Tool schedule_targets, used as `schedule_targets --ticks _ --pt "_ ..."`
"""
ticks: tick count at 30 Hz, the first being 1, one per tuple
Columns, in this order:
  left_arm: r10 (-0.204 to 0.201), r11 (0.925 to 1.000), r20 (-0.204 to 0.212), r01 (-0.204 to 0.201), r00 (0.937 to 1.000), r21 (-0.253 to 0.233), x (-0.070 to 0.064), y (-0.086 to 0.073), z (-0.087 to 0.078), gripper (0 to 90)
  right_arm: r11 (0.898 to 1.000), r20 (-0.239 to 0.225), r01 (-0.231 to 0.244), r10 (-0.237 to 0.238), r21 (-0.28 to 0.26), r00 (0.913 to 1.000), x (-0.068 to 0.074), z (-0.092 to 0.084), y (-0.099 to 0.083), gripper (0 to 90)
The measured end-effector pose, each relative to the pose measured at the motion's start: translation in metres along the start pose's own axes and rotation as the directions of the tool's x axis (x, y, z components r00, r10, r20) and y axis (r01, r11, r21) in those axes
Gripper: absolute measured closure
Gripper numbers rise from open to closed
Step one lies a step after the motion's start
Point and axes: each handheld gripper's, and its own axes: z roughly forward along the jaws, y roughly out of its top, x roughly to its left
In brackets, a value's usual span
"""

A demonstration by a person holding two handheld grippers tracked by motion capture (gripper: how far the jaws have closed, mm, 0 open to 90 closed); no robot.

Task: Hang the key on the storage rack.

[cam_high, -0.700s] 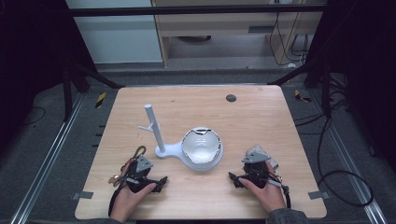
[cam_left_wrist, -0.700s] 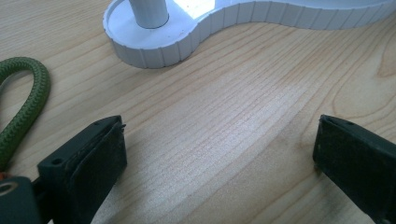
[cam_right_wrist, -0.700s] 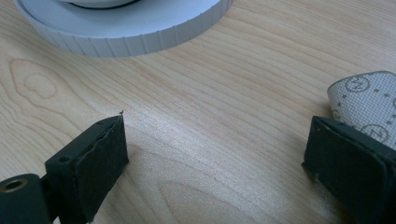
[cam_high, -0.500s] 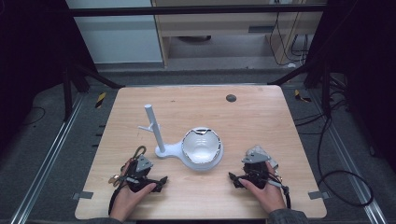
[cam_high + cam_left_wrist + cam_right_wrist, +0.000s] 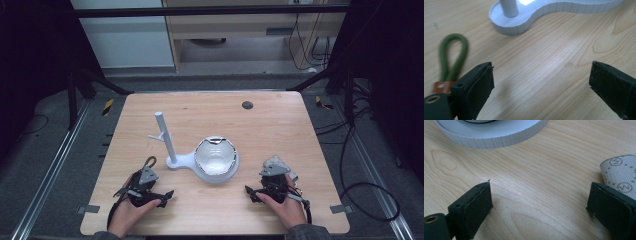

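On the wooden counter (image 5: 280, 130) stands a white stand (image 5: 200, 162): a flat ribbed base with an upright post (image 5: 165, 137) at its nine o'clock end and a shiny white bowl (image 5: 215, 155) sitting in its round end at three o'clock. The stand lies just below the counter's middle. The left gripper (image 5: 150, 192) rests on the counter at about seven o'clock from the stand, near it but apart, held by a hand coming in from the bottom edge; its fingers (image 5: 477, 86) stand wide apart with bare wood between them, and the post end of the base shows ahead of them at twelve o'clock. A green cord loop (image 5: 451, 57) lies on the wood at its ten o'clock. The right gripper (image 5: 262, 192) rests at about four o'clock from the stand, its fingers (image 5: 474, 207) likewise wide apart over bare wood, the round end of the base ahead at eleven o'clock. A patterned white cloth (image 5: 621, 176) lies just beside its right-hand finger.
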Motion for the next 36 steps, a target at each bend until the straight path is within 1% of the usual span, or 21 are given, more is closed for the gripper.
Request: schedule_targets --ticks 3,5,6,7,8,9,10,11,13,14,15,16,17,20,23,24,29,32,34,35,36 --pt "0.019 0.9991 -0.025 -0.018 0.9995 0.037 0.012 0.007 -0.012 6.7 1.0 -0.001 0.005 -0.005 0.0 1.0 0.0 -0.001 -0.001 5.8" --pt "-0.005 0.9987 -0.016 0.006 0.9999 0.05 0.023 0.01 -0.018 9.2 1.0 -0.002 0.005 -0.005 0.002 1.0 0.0 -0.001 -0.001 5.8" --pt "-0.005 0.9987 -0.016 0.006 0.9999 0.05 0.023 0.01 -0.018 10.3 1.0 -0.002 0.005 -0.005 0.002 1.0 0.0 -0.001 -0.001 5.8" --pt "-0.019 0.9974 -0.028 0.021 0.9994 0.069 0.034 0.011 -0.022 10.9 1.0 -0.005 0.004 -0.004 0.002 1.0 0.0 -0.001 -0.001 5.8" --pt "-0.019 0.9974 -0.028 0.021 0.9994 0.069 0.034 0.011 -0.022 11.8 1.0 -0.005 0.005 -0.005 0.0 1.0 0.0 -0.001 -0.001 5.8" --pt "-0.022 0.9964 -0.035 0.024 0.9992 0.082 0.04 0.011 -0.024 12.7 1.0 -0.005 0.006 -0.006 -0.001 1.0 0.0 -0.001 -0.001 5.8" --pt "-0.039 0.993 -0.036 0.043 0.9986 0.11 0.05 0.011 -0.024 13.1 1.0 -0.005 0.007 -0.007 -0.001 1.0 0.0 -0.002 -0.001 5.8" --pt "-0.048 0.9909 -0.037 0.052 0.9982 0.124 0.055 0.011 -0.025 13.6 1.0 -0.005 0.005 -0.005 0.0 1.0 0.0 -0.002 -0.002 5.8" --pt "-0.055 0.989 -0.046 0.061 0.9974 0.135 0.063 0.011 -0.024 15.0 1.0 -0.005 0.005 -0.005 0.0 1.0 0.0 -0.002 -0.002 5.8" --pt "-0.055 0.989 -0.046 0.061 0.9974 0.135 0.063 0.011 -0.024 15.9 1.0 -0.005 0.008 -0.008 -0.001 1.0 0.0 -0.002 -0.002 5.8" --pt "-0.063 0.9865 -0.045 0.069 0.997 0.149 0.07 0.01 -0.024 16.0 1.0 -0.005 0.005 -0.005 0.0 1.0 0.0 -0.002 -0.002 5.8" --pt "-0.063 0.9865 -0.045 0.069 0.997 0.149 0.07 0.01 -0.024 16.9 1.0 -0.005 0.005 -0.005 0.0 1.0 0.0 -0.002 -0.002 5.8" --pt "-0.069 0.9852 -0.049 0.075 0.9965 0.154 0.076 0.01 -0.023 18.2 1.0 -0.005 0.005 -0.005 0.0 1.0 0.0 -0.002 -0.002 5.8" --pt "-0.078 0.984 -0.045 0.085 0.9959 0.157 0.08 0.01 -0.023 21.0 1.0 -0.005 0.006 -0.006 0.0 1.0 0.0 -0.002 -0.002 5.8" --pt "-0.077 0.9802 -0.037 0.083 0.9963 0.18 0.085 0.014 -0.02 24.7 1.0 -0.006 0.006 -0.006 0.0 1.0 0.0 -0.002 -0.002 5.8" --pt "-0.075 0.9798 -0.036 0.081 0.9965 0.183 0.085 0.016 -0.019 26.4 1.0 -0.005 0.006 -0.006 0.0 1.0 0.0 -0.002 -0.002 5.7" --pt "-0.069 0.9723 -0.021 0.072 0.9974 0.222 0.09 0.019 -0.012 35.1 1.0 -0.005 0.007 -0.007 0.0 1.0 0.0 -0.002 -0.002 5.7" --pt "-0.067 0.9702 -0.023 0.071 0.9975 0.232 0.091 0.019 -0.009 41.0 1.0 -0.005 0.007 -0.007 0.0 1.0 0.0 -0.002 -0.002 5.7" --pt "-0.066 0.9653 -0.013 0.067 0.9977 0.252 0.093 0.019 -0.005 43.0 1.0 -0.006 0.007 -0.007 0.0 1.0 0.0 -0.002 -0.002 5.7" --pt "-0.059 0.9637 -0.005 0.059 0.9982 0.26 0.093 0.018 -0.004 45.0 1.0 -0.007 0.007 -0.007 0.0 0.9999 0.0 -0.002 -0.002 5.7" --pt "-0.045 0.9596 -0.004 0.045 0.999 0.278 0.093 0.018 -0.003 47.0 1.0 -0.009 0.007 -0.007 -0.001 0.9999 0.0 -0.002 -0.002 5.6"
